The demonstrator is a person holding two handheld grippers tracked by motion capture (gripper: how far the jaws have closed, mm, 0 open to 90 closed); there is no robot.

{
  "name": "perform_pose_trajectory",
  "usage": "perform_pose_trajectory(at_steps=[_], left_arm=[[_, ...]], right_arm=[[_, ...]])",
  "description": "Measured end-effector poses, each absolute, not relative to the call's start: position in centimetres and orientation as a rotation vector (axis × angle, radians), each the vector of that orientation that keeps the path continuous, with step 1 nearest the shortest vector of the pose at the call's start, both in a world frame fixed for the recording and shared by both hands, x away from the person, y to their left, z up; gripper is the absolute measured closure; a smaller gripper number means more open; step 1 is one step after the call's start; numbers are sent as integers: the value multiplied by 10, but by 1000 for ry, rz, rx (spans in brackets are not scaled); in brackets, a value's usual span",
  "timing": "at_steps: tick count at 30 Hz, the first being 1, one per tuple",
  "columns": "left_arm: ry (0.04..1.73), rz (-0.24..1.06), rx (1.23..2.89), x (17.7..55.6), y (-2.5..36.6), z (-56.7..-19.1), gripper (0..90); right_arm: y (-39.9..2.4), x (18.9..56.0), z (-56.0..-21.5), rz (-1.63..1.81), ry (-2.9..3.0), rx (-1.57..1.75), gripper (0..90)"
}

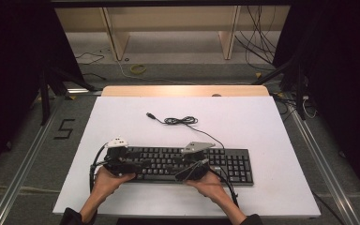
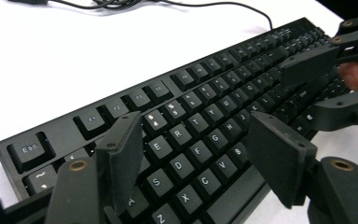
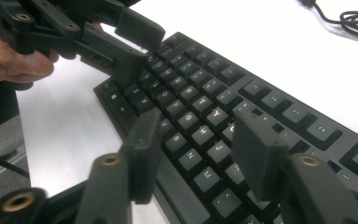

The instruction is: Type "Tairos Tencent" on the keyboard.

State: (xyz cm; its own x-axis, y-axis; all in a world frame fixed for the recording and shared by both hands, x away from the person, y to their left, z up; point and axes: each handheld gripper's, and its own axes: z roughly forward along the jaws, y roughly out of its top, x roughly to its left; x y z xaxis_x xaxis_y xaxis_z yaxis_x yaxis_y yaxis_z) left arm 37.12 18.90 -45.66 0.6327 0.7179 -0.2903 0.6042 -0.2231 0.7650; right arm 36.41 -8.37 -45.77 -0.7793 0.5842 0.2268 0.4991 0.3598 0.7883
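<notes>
Hovering over the black keyboard (image 2: 186,116), Esc key (image 2: 29,150) legible, both hand-held grippers apparently empty, jaws apart.

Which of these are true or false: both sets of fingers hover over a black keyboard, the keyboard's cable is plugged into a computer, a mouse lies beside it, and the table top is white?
1. Both the left gripper and the right gripper are over the black keyboard. True.
2. The cable is plugged into a computer. False: its plug lies loose on the table.
3. A mouse lies beside the keyboard. False: only the cable lies near it.
4. The table top is white. True.
5. The left gripper's fingers clamp a key. False: they stand apart above the keys.
</notes>
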Motion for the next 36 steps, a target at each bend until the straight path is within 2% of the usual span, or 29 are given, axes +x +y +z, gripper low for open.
perform_pose_trajectory(at_steps=[15,21,36], left_arm=[[1008,155,1879,354,193,-456,331],[1000,151,1868,348,194,-457,310],[992,143,1867,340,196,-460,296]], right_arm=[[-70,364,-467,1327,2560,983,805],[-65,364,-472,1301,2584,966,882],[-61,366,-479,1248,2604,978,900]])
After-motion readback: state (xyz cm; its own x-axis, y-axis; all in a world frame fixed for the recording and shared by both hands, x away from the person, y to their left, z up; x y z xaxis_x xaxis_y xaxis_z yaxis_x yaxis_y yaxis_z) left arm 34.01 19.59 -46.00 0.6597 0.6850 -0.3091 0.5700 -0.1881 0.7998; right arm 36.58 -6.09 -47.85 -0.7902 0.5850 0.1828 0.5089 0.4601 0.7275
